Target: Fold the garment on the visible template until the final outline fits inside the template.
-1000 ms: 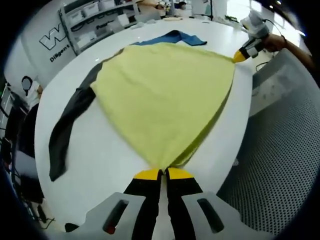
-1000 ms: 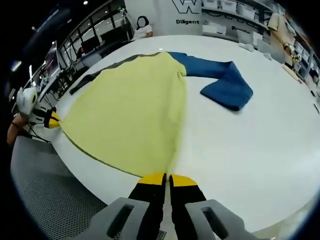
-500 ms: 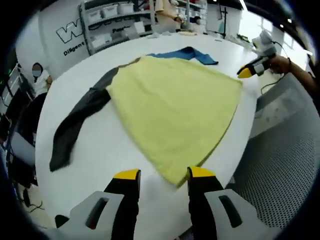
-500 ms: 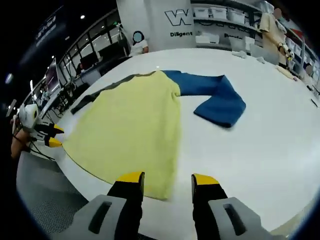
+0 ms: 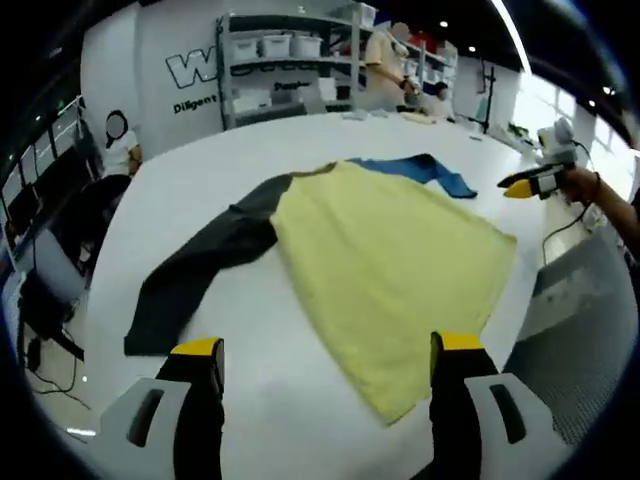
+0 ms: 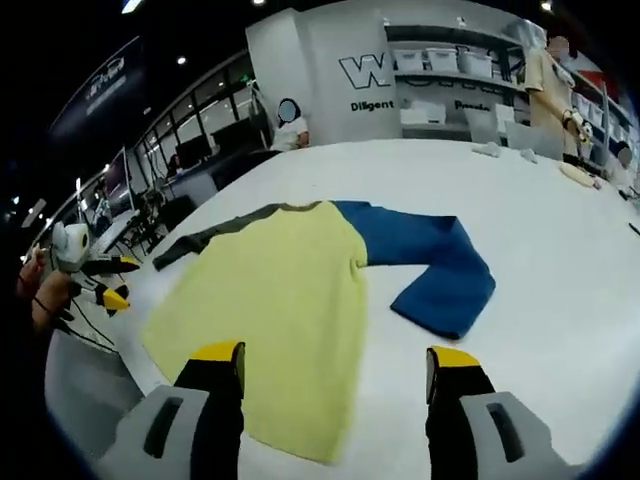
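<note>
1. The left hand-held gripper is wide open. Its two yellow-tipped jaws stand far apart and hold nothing.
2. The right hand-held gripper is wide open too, released, with nothing between its jaws.
3. The garment lies flat on the white counter. It is a shirt with a yellow body, a dark grey sleeve and a blue sleeve.
4. In the left gripper view the yellow hem sits between the jaws, near the 5 o'clock jaw but not touching it. The grey sleeve runs toward 9 o'clock and the blue sleeve peeks out at 1 o'clock.
5. In the right gripper view the yellow hem lies just in front of the 7 o'clock jaw, and the blue sleeve bends toward 3 o'clock.
6. Shelves with boxes stand behind the counter at 12 o'clock.
7. Nothing lies on top of the shirt.
</note>
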A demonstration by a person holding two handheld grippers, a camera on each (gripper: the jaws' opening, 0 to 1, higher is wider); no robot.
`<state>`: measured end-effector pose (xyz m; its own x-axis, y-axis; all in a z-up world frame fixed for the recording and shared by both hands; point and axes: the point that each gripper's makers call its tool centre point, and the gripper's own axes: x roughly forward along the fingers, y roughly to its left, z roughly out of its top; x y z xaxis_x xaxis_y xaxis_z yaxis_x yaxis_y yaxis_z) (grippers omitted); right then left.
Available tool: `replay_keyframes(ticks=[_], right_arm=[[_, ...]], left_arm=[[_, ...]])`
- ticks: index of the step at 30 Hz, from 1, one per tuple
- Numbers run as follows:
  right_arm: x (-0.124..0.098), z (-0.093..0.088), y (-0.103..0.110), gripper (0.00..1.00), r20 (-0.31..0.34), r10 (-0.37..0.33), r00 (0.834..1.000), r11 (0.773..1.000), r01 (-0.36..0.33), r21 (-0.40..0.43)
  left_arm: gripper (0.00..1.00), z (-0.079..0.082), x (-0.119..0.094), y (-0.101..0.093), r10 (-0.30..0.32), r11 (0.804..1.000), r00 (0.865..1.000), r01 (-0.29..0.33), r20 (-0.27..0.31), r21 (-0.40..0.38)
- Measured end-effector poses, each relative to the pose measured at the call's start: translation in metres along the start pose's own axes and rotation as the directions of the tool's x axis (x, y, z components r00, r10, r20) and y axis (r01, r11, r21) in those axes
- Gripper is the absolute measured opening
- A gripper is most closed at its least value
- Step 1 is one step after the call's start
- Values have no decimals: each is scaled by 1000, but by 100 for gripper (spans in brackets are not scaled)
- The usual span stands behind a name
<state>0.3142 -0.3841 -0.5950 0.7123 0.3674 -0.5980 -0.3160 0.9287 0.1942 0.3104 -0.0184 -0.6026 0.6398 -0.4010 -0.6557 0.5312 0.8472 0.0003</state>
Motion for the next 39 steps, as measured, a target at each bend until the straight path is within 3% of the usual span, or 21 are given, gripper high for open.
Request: replay_keyframes(ticks=[5, 20, 30, 39], right_arm=[[8, 19, 4, 81, 19, 36, 999, 999, -36, -13], [43, 82, 1, 85, 53, 108, 993, 990, -103, -91], [77, 114, -9, 82, 52, 150, 987, 982, -143, -125], [113, 125, -14, 71, 21, 193, 981, 968, -186, -170]], left_arm=[[95, 16, 6, 9, 17, 1000, 1000, -17, 20, -5], [96, 76, 39, 36, -5, 1000, 996, 4, 94, 5], [91, 106, 70, 62, -2, 1000, 994, 3, 107, -11], [79, 121, 104, 79, 1, 1000, 993, 0, 114, -15]])
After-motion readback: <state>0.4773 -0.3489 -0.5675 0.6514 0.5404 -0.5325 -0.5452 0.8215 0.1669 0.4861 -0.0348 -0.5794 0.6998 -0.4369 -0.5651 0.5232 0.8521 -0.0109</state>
